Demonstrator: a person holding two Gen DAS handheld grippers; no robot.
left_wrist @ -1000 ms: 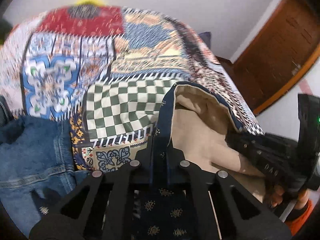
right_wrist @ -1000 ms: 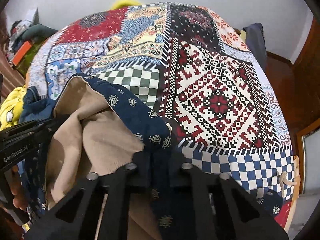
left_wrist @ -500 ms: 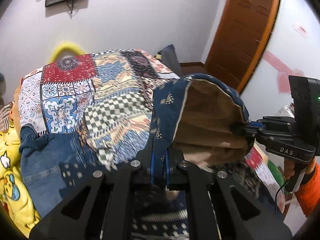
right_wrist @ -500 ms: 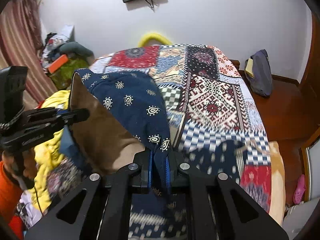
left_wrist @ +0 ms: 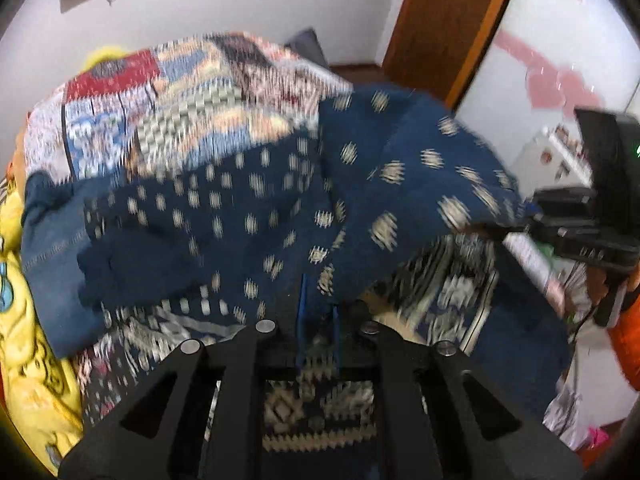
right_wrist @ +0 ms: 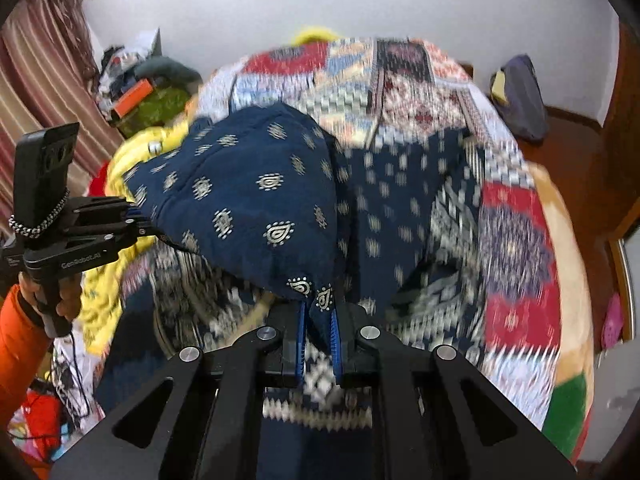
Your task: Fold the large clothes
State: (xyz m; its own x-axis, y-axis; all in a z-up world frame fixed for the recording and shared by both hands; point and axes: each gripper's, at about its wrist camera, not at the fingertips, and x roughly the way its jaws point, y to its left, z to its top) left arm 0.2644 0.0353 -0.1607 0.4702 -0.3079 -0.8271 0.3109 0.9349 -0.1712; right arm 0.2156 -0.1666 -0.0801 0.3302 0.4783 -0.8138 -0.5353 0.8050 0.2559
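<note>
A large navy garment [left_wrist: 360, 184] with pale paisley motifs is held up over the bed, its far part lying on the patchwork bedspread [left_wrist: 180, 92]. My left gripper [left_wrist: 318, 320] is shut on one edge of it. My right gripper [right_wrist: 318, 320] is shut on another edge of the garment [right_wrist: 248, 200]. The cloth billows between both grippers. In the left wrist view the right gripper [left_wrist: 520, 232] shows at the right edge. In the right wrist view the left gripper [right_wrist: 140, 220] shows at the left. Both views are motion-blurred.
Blue jeans [left_wrist: 48, 240] and yellow cloth [left_wrist: 24, 380] lie at the bed's left side. A wooden door [left_wrist: 448, 20] stands at the right. A dark bag [right_wrist: 520, 96] sits on the floor beside the bed. Clutter [right_wrist: 148, 92] and a striped curtain [right_wrist: 32, 80] are at the left.
Both grippers have swung the garment up and forward over the bed. Its tan inner side no longer shows; the navy printed side now faces up and spreads wider.
</note>
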